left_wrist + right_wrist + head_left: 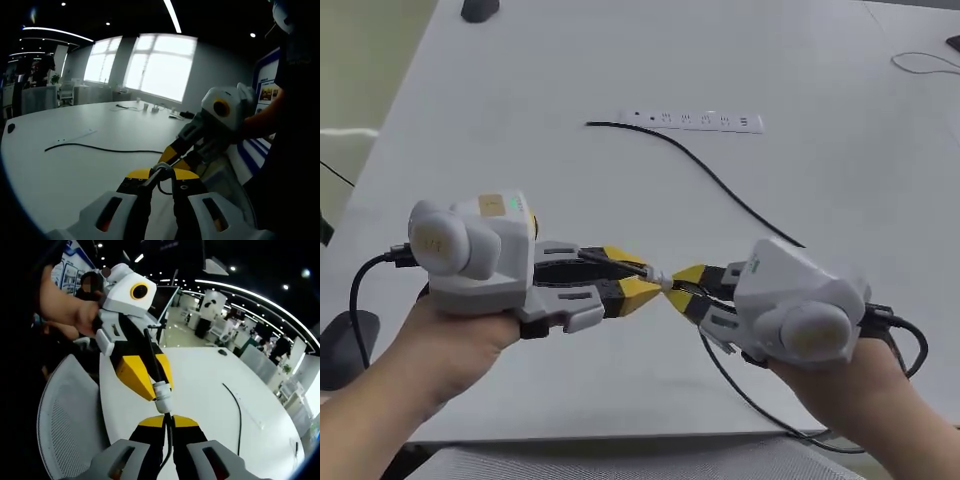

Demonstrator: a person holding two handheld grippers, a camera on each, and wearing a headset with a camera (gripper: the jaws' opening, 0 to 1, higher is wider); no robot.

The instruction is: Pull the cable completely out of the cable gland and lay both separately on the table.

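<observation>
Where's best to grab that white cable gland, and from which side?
Pinch the cable gland across its round body, from the end away from the right gripper, as the left gripper does. The black cable exits along its axis, so leave that end free.

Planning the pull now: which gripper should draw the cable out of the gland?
Right. The right gripper is shut on the cable just behind the cable gland, while the left gripper clamps the gland, so it likely serves best as the anchor.
</observation>
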